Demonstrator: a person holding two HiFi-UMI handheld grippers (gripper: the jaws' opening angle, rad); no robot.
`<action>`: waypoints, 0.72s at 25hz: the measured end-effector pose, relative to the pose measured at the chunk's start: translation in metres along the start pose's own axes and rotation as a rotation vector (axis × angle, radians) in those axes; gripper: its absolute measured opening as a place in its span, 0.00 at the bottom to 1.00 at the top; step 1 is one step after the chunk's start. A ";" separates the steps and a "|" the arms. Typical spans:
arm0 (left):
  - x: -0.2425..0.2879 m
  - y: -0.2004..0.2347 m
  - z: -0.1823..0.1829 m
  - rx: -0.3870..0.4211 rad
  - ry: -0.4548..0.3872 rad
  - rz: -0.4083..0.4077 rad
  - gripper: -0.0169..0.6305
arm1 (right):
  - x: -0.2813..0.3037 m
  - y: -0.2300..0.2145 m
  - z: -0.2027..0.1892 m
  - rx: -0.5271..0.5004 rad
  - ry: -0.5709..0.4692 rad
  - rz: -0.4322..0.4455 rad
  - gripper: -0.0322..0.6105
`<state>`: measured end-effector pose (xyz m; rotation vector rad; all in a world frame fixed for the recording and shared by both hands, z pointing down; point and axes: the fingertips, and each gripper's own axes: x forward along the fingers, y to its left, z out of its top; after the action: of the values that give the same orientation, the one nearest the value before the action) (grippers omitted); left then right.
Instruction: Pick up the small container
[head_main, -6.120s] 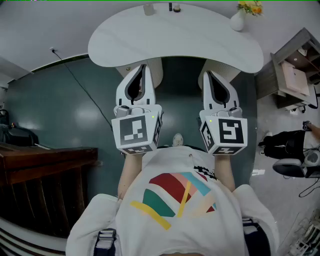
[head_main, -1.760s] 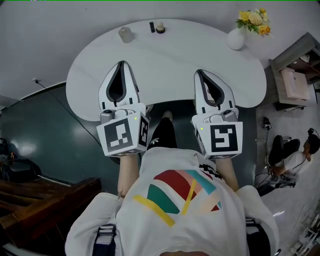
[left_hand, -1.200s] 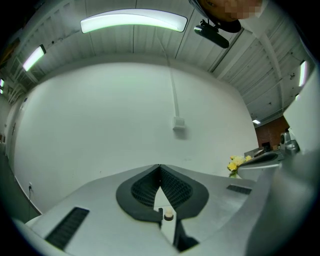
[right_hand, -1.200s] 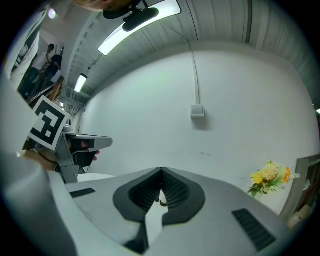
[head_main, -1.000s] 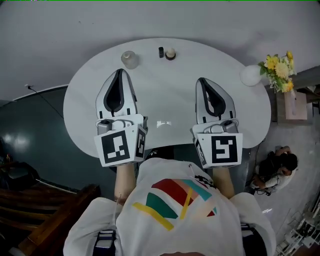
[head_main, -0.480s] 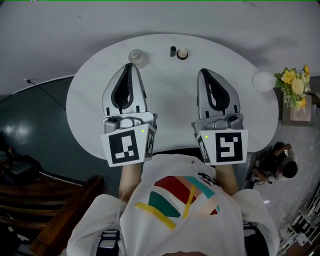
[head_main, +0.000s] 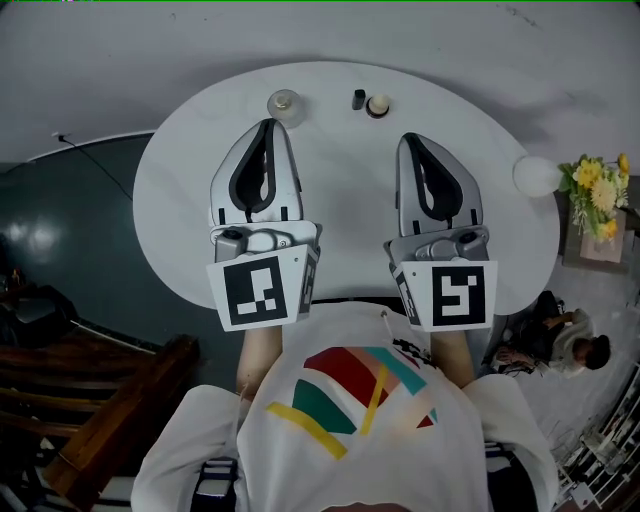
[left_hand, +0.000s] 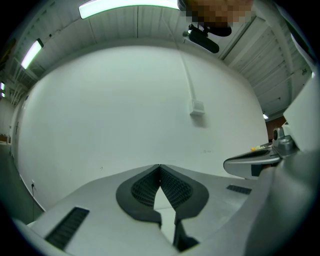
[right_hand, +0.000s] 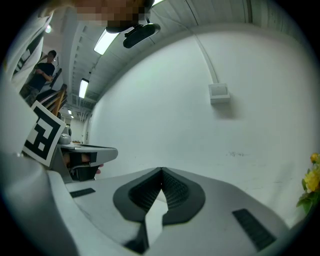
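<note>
L gripper (head_main: 267, 125) & R gripper (head_main: 412, 140) over white table (head_main: 345, 190), both w/ jaws pressed together, empty; small container (head_main: 285, 103) near table's far edge, just beyond L gripper.

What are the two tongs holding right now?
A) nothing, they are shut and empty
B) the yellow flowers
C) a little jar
A: in each gripper view the tips of the left tongs and the right tongs meet, with nothing between them.
</note>
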<state>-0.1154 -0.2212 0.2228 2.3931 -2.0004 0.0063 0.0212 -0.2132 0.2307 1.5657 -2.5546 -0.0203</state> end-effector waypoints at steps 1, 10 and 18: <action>-0.001 -0.001 0.000 0.003 0.004 0.004 0.05 | 0.001 0.001 -0.001 0.003 0.001 0.006 0.07; -0.006 -0.003 0.003 0.018 -0.002 0.033 0.05 | 0.001 0.009 -0.003 0.003 -0.005 0.047 0.07; 0.005 -0.001 0.002 0.006 0.011 0.030 0.05 | 0.003 0.008 -0.006 0.000 0.007 0.068 0.07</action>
<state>-0.1133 -0.2261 0.2211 2.3614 -2.0345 0.0260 0.0134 -0.2112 0.2377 1.4751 -2.6005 -0.0070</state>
